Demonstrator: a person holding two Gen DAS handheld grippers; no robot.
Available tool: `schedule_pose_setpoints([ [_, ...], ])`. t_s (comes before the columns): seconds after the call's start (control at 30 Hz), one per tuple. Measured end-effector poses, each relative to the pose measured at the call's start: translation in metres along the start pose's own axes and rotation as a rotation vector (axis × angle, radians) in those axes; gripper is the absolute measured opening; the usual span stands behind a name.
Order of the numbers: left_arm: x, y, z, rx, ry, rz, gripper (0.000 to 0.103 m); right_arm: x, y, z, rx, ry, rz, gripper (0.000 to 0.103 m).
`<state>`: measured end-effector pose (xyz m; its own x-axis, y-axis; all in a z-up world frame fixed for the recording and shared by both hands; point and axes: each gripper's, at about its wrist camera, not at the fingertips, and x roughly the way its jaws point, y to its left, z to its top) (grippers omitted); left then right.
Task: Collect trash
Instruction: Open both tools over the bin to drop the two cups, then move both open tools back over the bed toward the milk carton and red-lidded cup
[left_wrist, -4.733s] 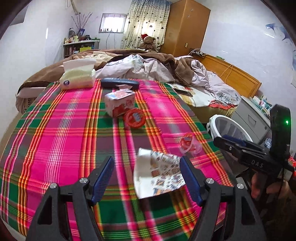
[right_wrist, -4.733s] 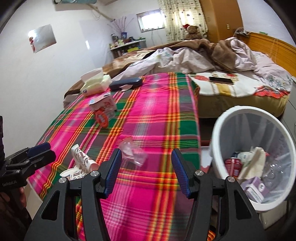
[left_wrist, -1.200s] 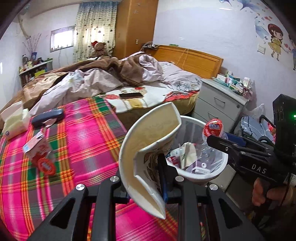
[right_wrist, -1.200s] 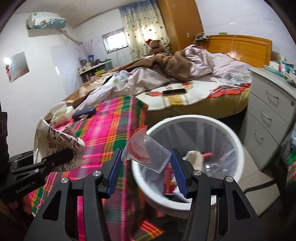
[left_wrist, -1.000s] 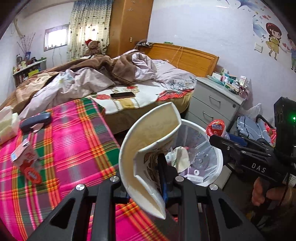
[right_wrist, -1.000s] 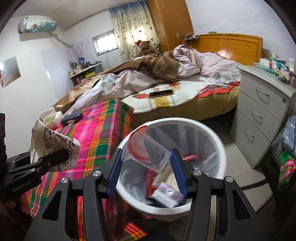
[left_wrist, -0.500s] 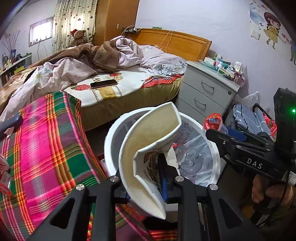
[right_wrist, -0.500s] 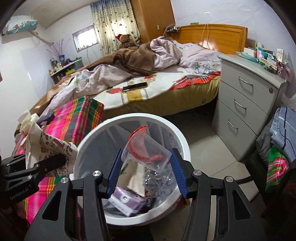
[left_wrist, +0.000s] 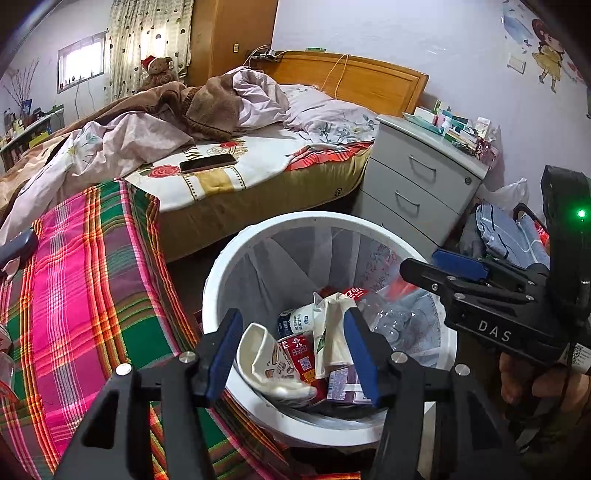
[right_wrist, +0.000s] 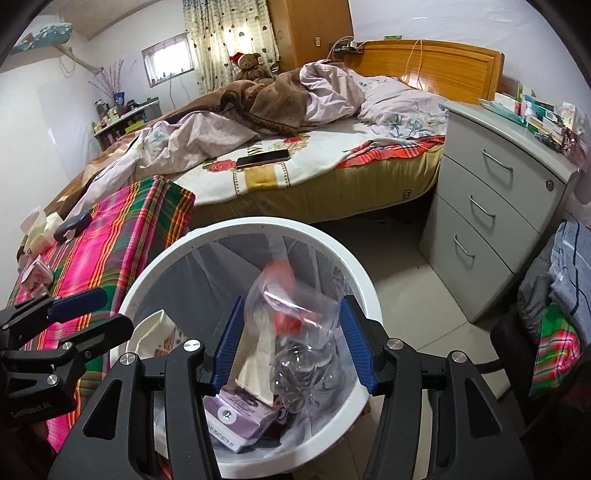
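**Dropping the trash cleanly into the bin**

Both grippers are hovering over the white trash bin (left_wrist: 218, 291), which is standing on the floor just right of the plaid-covered worktop (left_wrist: 85, 280). The left gripper (left_wrist: 291, 349) is holding its jaws wide apart with nothing between them; the crumpled paper cup (left_wrist: 266, 360) is lying inside the bin at its near left, against a red carton (left_wrist: 301, 356). The right gripper (right_wrist: 291, 341) is likewise spreading its jaws, and the clear plastic cup (right_wrist: 291, 299) with its red rim is looking blurred between them, apparently dropping free above the clear bottle (right_wrist: 299, 369) and purple carton (right_wrist: 240, 413) in the bin.

To do this step well, each gripper is best keeping its jaws fully apart and centred over the bin's mouth until both pieces are settling inside the liner. Lifting straight up before swinging left is avoiding a knock on the rim. More trash seems to be waiting: a small carton (right_wrist: 37, 271) is lying at the worktop's left edge, near the tissue pack (right_wrist: 38, 229).
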<state>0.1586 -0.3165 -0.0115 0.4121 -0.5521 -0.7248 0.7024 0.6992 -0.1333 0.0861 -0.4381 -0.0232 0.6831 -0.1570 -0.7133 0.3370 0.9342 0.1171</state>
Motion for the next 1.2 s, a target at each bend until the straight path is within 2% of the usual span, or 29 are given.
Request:
schedule_pose_setpoints([
  [0.53, -0.028, 0.018, -0.009, -0.049, -0.043, 0.022, 0.06, -0.016, 0.017, -0.003, 0.009, -0.034, 0.034, 0.057],
  [0.9, -0.065, 0.043, -0.019, -0.074, -0.104, 0.087, 0.062, -0.024, 0.04, -0.004, -0.002, -0.062, 0.066, 0.057],
  [1.2, -0.092, 0.075, -0.034, -0.115, -0.141, 0.147, 0.064, -0.03, 0.075, -0.007, -0.031, -0.088, 0.116, 0.057],
])
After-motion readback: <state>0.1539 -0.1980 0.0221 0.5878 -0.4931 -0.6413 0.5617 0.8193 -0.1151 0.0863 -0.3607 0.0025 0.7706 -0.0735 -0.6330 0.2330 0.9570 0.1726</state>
